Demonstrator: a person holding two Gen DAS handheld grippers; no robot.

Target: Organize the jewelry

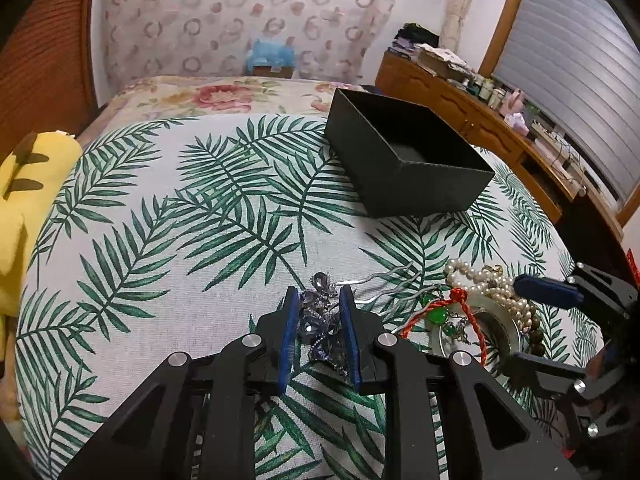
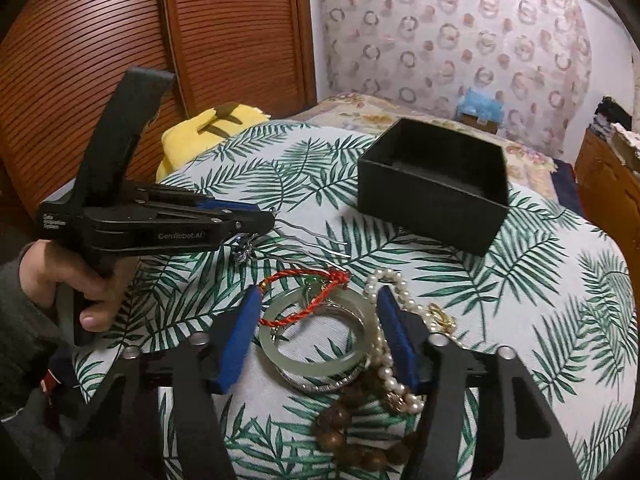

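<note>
My left gripper [image 1: 319, 294] is shut on a purple rhinestone hair comb [image 1: 320, 320], whose silver prongs [image 1: 384, 280] stick out to the right. It also shows in the right wrist view [image 2: 264, 216], the comb [image 2: 245, 250] hanging under its tips. My right gripper [image 2: 318, 298] is open, its blue pads on either side of a pale jade bangle [image 2: 316, 338]. A red cord with green beads [image 2: 308, 300] lies over the bangle. A pearl strand [image 2: 390, 292] and brown wooden beads [image 2: 348, 420] lie beside it. An open black box [image 1: 404, 156] stands beyond the pile, also in the right wrist view [image 2: 434, 184].
The jewelry lies on a palm-leaf cloth [image 1: 180, 208] over a bed. A yellow plush [image 1: 24, 200] lies at the left edge. A wooden dresser [image 1: 480, 120] with clutter runs along the right. A slatted wooden door [image 2: 100, 40] stands behind the left gripper.
</note>
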